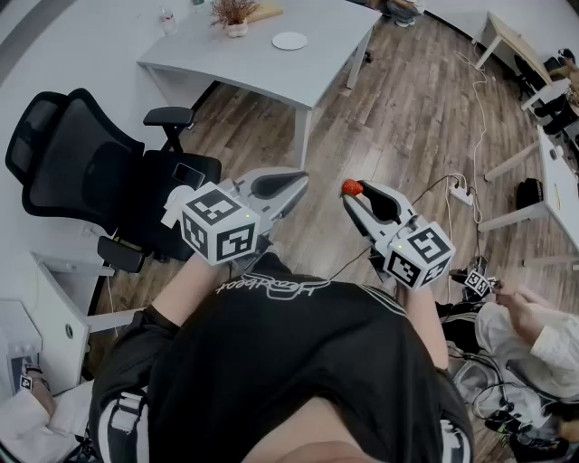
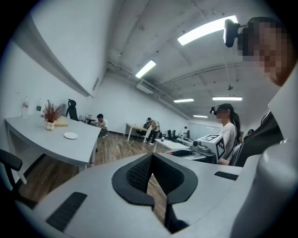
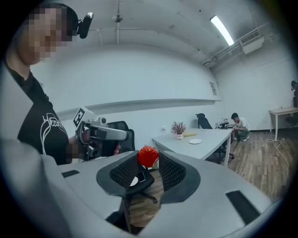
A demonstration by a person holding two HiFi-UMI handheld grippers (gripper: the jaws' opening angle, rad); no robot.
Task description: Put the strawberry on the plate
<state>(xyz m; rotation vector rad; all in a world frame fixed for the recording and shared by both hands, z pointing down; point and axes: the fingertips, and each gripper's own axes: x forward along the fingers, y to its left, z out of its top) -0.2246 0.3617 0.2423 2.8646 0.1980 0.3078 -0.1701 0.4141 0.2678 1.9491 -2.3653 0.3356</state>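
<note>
A red strawberry (image 1: 351, 188) is pinched at the tips of my right gripper (image 1: 355, 193), held in the air above the wooden floor. In the right gripper view the strawberry (image 3: 148, 155) sits between the two black pads of the right gripper (image 3: 149, 161). The white plate (image 1: 289, 41) lies on the grey table (image 1: 317, 72) some way ahead, and it also shows as a small plate (image 3: 195, 141) past the jaws. My left gripper (image 1: 295, 184) hangs beside the right one, jaws together with nothing in them. The plate (image 2: 71, 135) lies far left of the left gripper (image 2: 150, 157).
A black office chair (image 1: 90, 172) stands at the left. A potted dry plant (image 1: 235, 14) sits on the table near the plate. A power strip (image 1: 461, 192) and cables lie on the floor at right. A seated person (image 1: 534, 335) is at the lower right.
</note>
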